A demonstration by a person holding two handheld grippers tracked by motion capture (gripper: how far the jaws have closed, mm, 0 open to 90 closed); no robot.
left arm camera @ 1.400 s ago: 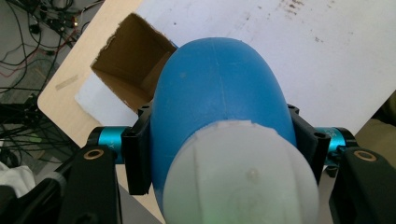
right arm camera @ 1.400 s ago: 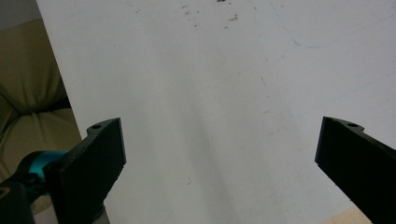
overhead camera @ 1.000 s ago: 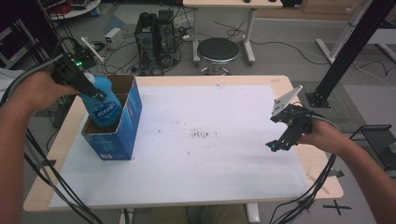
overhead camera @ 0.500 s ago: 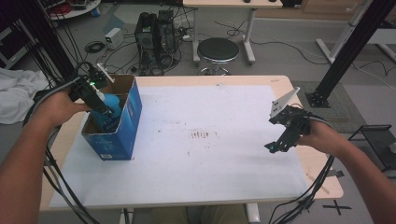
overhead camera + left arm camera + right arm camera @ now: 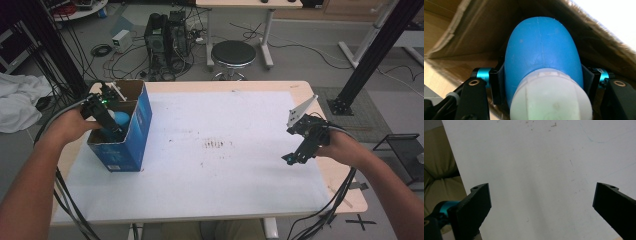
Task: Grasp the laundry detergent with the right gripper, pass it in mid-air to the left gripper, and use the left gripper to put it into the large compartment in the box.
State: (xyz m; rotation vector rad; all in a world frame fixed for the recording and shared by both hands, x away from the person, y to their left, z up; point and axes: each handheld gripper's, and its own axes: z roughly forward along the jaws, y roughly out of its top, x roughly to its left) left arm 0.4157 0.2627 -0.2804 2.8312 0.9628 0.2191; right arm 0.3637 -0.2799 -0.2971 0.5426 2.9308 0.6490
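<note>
A blue bottle (image 5: 541,52) with a white cap (image 5: 551,97) is clamped between the jaws of my left gripper (image 5: 541,82). In the high view the left gripper (image 5: 111,126) reaches down into an open blue cardboard box (image 5: 131,142) at the table's left, and the blue bottle (image 5: 121,119) peeks out inside it. The brown inner walls of the box (image 5: 469,27) surround the bottle. My right gripper (image 5: 299,152) hovers over the right side of the white table cover (image 5: 220,165), its jaws wide apart with nothing between them, as the right gripper (image 5: 541,202) view confirms.
The wooden table edge (image 5: 345,195) runs around the white cover. Dark specks (image 5: 216,145) mark the cover's middle. Behind the table stand a round stool (image 5: 233,54), computer boxes (image 5: 167,35) and cables on the floor. A black frame post (image 5: 375,50) rises at the right.
My left gripper has sunk with the blue bottle from above the box down into it. The right gripper has stayed where it was.
</note>
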